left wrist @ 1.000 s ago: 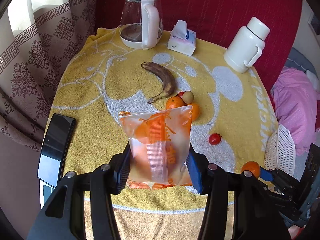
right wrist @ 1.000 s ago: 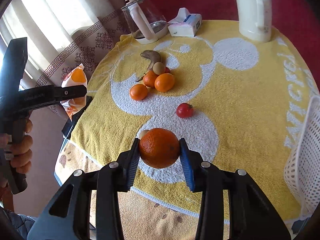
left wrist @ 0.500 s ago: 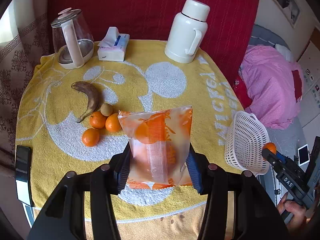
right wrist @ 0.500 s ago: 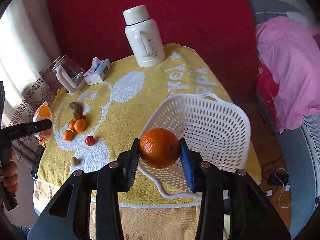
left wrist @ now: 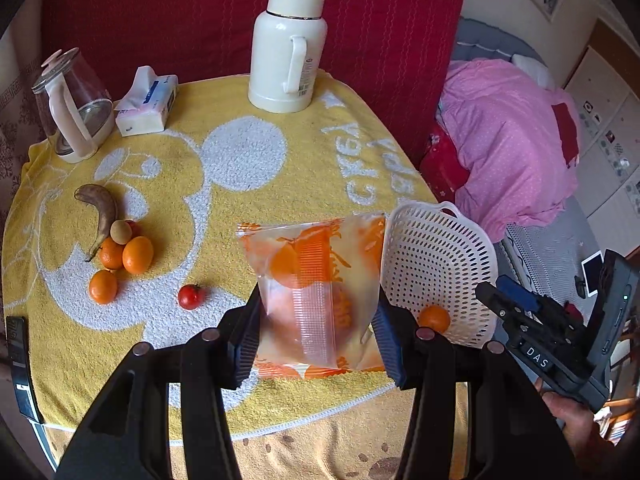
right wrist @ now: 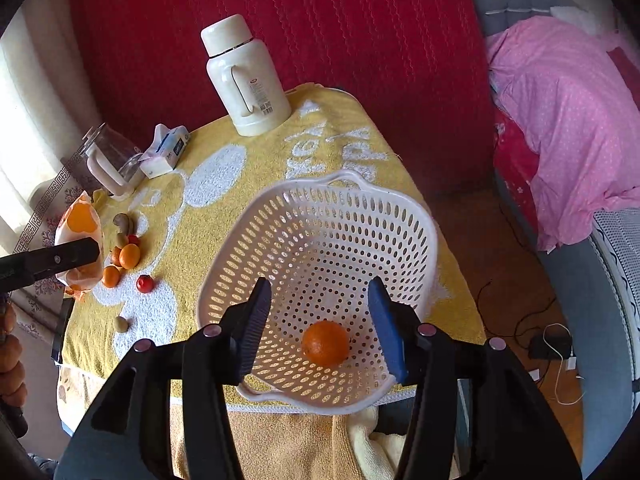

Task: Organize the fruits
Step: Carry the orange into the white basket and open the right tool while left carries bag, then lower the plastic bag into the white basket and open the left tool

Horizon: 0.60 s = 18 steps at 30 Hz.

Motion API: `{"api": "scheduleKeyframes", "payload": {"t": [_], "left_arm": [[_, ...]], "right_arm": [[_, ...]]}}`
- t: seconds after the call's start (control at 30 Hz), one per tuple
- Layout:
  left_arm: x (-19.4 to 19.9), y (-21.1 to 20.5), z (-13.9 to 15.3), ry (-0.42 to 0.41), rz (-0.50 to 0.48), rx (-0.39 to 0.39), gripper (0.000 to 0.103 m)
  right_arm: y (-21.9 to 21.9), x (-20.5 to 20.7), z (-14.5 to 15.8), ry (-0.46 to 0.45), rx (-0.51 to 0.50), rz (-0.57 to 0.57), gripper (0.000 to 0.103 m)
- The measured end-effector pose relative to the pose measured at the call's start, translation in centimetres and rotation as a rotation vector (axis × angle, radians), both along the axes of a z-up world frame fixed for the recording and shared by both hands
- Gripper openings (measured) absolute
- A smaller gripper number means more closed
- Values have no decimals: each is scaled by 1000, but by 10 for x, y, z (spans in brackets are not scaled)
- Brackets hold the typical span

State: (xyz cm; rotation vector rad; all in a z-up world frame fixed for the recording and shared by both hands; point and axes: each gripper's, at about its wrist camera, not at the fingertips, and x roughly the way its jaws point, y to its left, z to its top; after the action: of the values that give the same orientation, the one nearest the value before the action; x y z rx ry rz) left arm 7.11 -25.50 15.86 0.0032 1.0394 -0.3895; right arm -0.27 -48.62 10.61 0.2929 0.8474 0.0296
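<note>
Dropping fruit into the basket is the step in hand.

Left wrist view: the left gripper point(left wrist: 318, 326) is clamped on a clear packet point(left wrist: 316, 280) printed with oranges, held above the near edge of the yellow towel point(left wrist: 168, 168). The white basket point(left wrist: 440, 240) sits just right of the packet, with one orange point(left wrist: 434, 318) inside it. The right gripper point(left wrist: 506, 298) hangs at the basket's near rim. Loose fruit waits on the towel at left: a brown banana point(left wrist: 102, 208), three small oranges point(left wrist: 138, 254) in a cluster, and a red tomato point(left wrist: 191, 296) nearer the packet. A white flask point(left wrist: 286, 40), tissue pack point(left wrist: 146, 102) and glass kettle point(left wrist: 74, 104) stand at the back.

Right wrist view: the right gripper point(right wrist: 320, 324) hangs over the basket point(right wrist: 404, 216), its jaws opening with nothing pressed between them; the orange point(right wrist: 326, 342) lies free on the basket floor below. The packet point(right wrist: 80, 240) shows at far left.

Judgement: the orange is delivered. Next call: carry the packet across over the basket and let go, while the right hand turns to the loose fruit.
</note>
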Motion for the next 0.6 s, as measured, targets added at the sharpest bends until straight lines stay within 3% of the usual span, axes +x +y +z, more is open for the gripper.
{"api": "scheduleKeyframes", "payload": {"t": [0.2,0.3,0.5,0.6], "left_arm": [[1,-33,1,-8,-63,0,51],[5,-54,-3,-6,-102,1,51],[11,-96,-17,6,-183,-3,51],[13,-105,-21,6,-198,11,52]], "right_arm": [[-19,-7,2,-16,11,-40,54],[-28,-11,3,-20,18,-65,63],[-45,-20,5,-23,38,-117,63],[-53,-25,4,-22,48,-140,73]]}}
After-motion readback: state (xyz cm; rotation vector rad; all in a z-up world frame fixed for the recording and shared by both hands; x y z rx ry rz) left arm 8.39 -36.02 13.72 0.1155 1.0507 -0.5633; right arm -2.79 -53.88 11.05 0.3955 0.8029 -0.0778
